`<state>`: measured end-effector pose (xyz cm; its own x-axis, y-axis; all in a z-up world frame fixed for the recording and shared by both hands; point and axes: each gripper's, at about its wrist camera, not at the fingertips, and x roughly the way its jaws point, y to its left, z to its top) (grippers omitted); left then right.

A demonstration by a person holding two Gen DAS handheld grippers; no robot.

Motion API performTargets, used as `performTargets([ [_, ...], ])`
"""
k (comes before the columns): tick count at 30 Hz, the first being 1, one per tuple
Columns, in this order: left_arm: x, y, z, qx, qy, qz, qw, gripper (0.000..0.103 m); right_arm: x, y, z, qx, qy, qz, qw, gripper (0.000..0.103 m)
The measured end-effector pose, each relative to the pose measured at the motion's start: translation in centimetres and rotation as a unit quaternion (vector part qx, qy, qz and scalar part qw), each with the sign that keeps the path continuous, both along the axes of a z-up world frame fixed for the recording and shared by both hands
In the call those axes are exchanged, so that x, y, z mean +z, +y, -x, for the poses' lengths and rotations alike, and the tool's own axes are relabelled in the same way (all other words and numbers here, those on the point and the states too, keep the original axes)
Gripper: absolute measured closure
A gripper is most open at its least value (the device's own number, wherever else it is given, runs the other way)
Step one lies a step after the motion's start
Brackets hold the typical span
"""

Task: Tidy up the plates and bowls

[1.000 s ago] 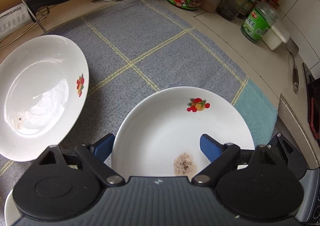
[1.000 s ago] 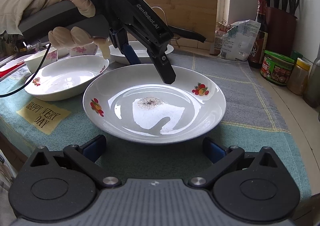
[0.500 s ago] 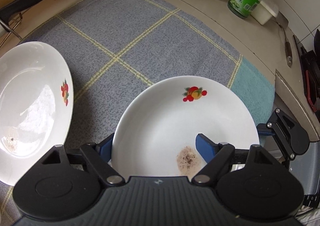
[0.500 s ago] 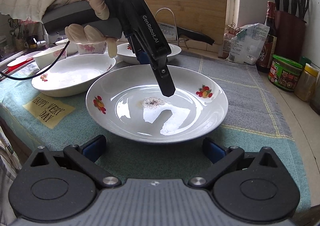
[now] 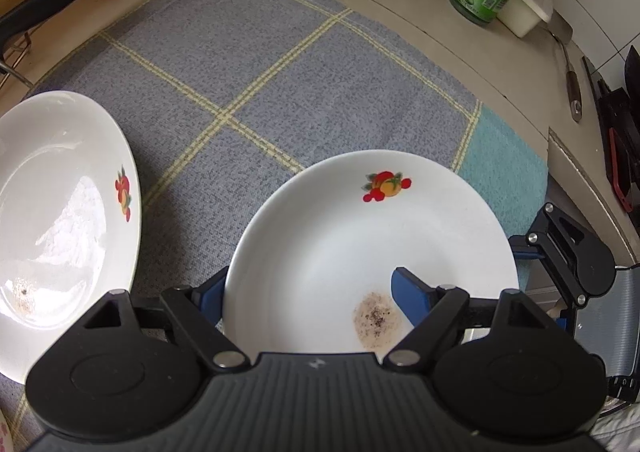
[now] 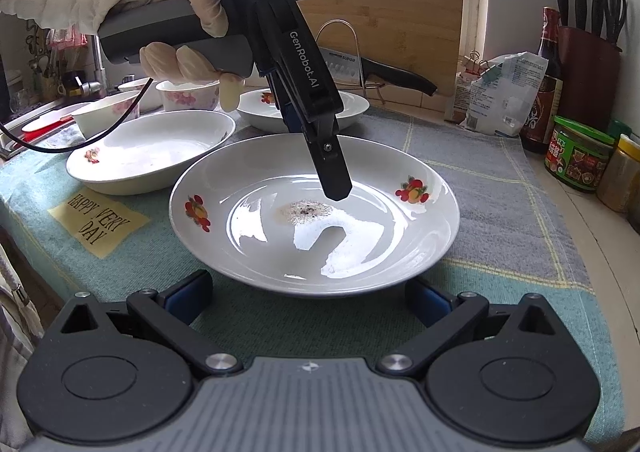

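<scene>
1. Straddling the near rim of the front plate [image 5: 372, 236], the left gripper [image 5: 308, 292] points steeply down, one blue finger [image 5: 408, 296] inside the dish and the other outside below the rim. The jaws stand partly apart; whether the pads already press on the rim cannot be told from either view.

2. That approach probably suits the deep rim, which gives one pad a surface inside and the other a surface outside for a pinch lift.

3. The front plate rests on the blue-grey checked cloth [image 5: 256, 64], at its turquoise front edge. It bears fruit prints and a brownish speckled residue patch [image 6: 304, 210] near its centre.

4. The right gripper [image 6: 308, 298] sits low just in front of the plate, jaws wide apart and holding nothing. This is likely a standby position, ready to steady the dish.

5. Two more white plates lie on the cloth: one to the left [image 6: 152, 152] and one behind [image 6: 352, 108], partly hidden by the left gripper. Small floral bowls [image 6: 188, 96] stand further back on the left.

6. A gloved hand [image 6: 188, 32] grips the left tool's handle.

7. Judged stage: securing the front plate, probably to stack it on a neighbour. The glossy rim could slip under a light grip.
</scene>
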<state>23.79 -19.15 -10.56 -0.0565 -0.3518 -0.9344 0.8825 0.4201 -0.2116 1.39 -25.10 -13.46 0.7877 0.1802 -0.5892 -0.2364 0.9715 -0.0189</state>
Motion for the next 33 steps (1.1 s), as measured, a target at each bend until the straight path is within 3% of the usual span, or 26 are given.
performTargets([
  [17,-0.2,-0.2,-0.4,-0.006,0.018,-0.005,0.9998,0.021,0.6,0.3,-0.9,-0.002,0.033,0.020,0.999,0.000],
  [33,0.4,0.1,0.1,-0.013,0.004,0.005,0.9999,0.024,1.2,0.4,-1.5,-0.009,0.062,0.023,0.998,0.000],
])
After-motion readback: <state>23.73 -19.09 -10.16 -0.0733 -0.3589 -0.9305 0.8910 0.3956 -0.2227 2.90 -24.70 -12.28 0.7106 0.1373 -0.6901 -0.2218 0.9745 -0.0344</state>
